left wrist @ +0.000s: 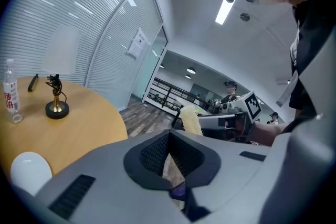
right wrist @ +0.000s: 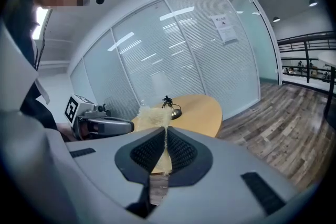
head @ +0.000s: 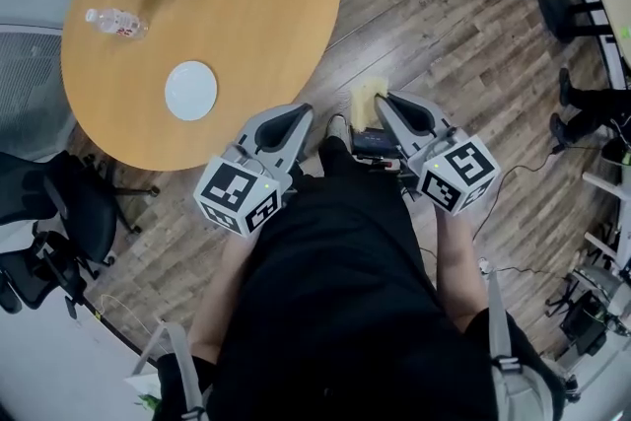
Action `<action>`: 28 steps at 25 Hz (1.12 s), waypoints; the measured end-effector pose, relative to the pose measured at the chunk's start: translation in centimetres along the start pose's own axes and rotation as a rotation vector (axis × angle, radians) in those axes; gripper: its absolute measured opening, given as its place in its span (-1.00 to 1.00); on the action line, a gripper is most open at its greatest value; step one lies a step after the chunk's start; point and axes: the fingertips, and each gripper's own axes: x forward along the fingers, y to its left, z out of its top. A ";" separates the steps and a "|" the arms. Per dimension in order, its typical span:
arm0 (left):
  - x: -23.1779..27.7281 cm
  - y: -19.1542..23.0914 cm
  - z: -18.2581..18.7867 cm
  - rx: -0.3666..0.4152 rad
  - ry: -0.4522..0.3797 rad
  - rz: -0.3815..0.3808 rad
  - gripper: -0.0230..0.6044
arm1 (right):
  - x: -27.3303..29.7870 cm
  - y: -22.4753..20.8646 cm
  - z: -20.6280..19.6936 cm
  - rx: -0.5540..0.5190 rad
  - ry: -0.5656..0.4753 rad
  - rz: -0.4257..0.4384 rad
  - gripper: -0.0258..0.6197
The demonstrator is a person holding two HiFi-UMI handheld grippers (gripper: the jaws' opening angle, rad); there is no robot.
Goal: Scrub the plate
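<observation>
Preparing to scrub: sponge (head: 366,98) clamped in our right jaws, left jaws together; we next reach the plate (head: 190,90).

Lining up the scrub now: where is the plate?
In the head view, the plate lies on the round table, upper left, between the water bottle and the left gripper.

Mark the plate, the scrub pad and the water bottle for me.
plate (head: 190,90): head view, its centre.
scrub pad (right wrist: 153,118): right gripper view, its free upper end.
water bottle (head: 116,23): head view, mid-body.
</observation>
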 end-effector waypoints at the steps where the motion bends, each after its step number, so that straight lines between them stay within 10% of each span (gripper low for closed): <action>1: -0.4 0.4 0.0 -0.001 -0.002 0.006 -0.89 | 0.4 0.3 0.1 -0.002 0.001 0.005 -0.84; 10: -4.3 5.9 -0.4 -0.049 -0.003 0.104 -0.89 | 4.6 3.5 0.7 -0.021 0.010 0.021 -0.84; 28: -11.6 20.2 -6.5 -0.427 -0.004 0.239 -0.86 | 10.9 8.2 1.1 -0.045 0.052 0.011 -0.84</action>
